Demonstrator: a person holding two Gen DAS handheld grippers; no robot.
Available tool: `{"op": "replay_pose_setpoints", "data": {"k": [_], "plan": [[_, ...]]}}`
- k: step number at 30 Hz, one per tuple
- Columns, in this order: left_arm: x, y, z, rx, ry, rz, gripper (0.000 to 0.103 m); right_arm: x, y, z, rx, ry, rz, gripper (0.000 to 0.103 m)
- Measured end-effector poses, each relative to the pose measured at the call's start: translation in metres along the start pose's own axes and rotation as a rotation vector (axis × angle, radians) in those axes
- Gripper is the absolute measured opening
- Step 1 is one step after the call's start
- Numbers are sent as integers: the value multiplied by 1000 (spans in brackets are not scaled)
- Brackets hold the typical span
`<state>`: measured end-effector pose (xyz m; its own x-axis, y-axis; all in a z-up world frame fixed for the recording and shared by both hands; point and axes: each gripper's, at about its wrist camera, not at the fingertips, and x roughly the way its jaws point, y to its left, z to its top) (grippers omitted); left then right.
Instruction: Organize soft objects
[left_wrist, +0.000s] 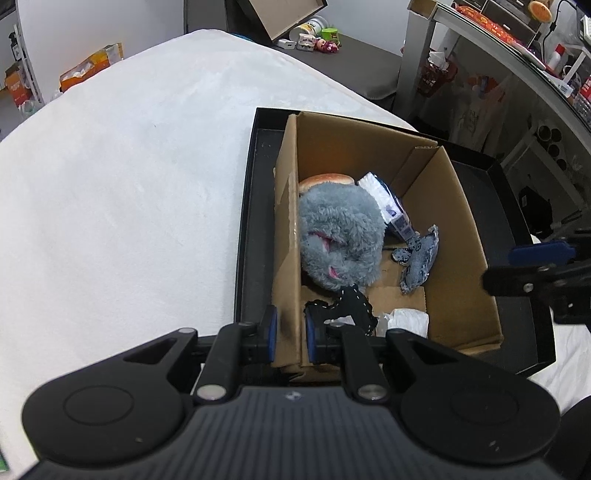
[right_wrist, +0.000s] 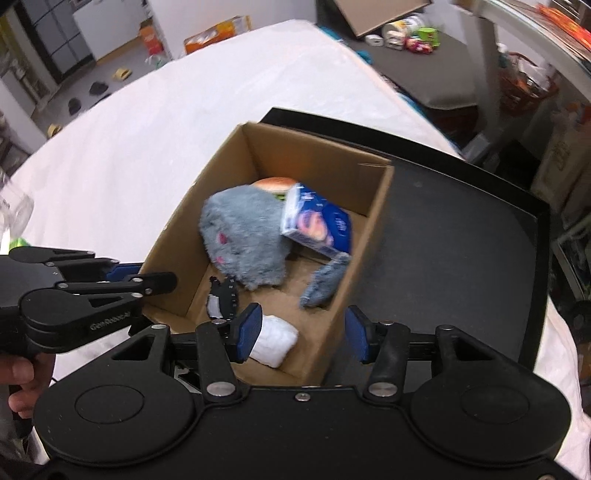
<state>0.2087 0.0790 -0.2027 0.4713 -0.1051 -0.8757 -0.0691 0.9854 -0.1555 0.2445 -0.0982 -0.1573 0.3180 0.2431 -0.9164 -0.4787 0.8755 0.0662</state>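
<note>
Pinching the cardboard box (left_wrist: 454, 229) wall, left tool (left_wrist: 290, 334), right tool (right_wrist: 301, 334) open above its near corner.

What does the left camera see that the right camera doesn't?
Only the left camera shows the left tongs pinching the box wall from close up, one pad on each side.

Only the right camera shows the right tongs open over the box's near end, and the hand holding the left tool.

Both show the cardboard box on the black tray, with the grey plush, tissue pack, bun and white wad inside.
</note>
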Motion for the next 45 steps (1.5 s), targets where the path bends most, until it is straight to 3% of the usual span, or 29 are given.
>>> {"op": "replay_pose_setpoints", "data": {"k": [12,18,21,23,26,27,32,35,40,45], "plan": [[-17,-8,9,37,12,7,15,-36,-52,-21,205,-89,46,52],[-20,-10,10,42,43,17,21,-48,-71,-33,306,-132,78,64],[-21,-11,12,42,62,26,34,-56,-78,-40,341,-154,87,69],[-25,-12,13,44,67,29,52,-60,-82,-45,360,-165,91,69],[-32,-16,14,54,58,30,68,-68,-87,-53,386,-182,97,75],[-35,-17,15,60,55,34,70,-70,-88,-56,391,-190,93,81],[-50,-25,15,82,49,27,80,-82,-92,-68,418,-216,88,84],[-62,-31,16,91,41,31,85,-91,-92,-73,428,-245,81,92],[-86,-38,17,105,6,40,86,-110,-92,-82,443,-289,80,102],[-109,-43,16,103,-20,30,92,-124,-89,-90,446,-320,78,103]]}}
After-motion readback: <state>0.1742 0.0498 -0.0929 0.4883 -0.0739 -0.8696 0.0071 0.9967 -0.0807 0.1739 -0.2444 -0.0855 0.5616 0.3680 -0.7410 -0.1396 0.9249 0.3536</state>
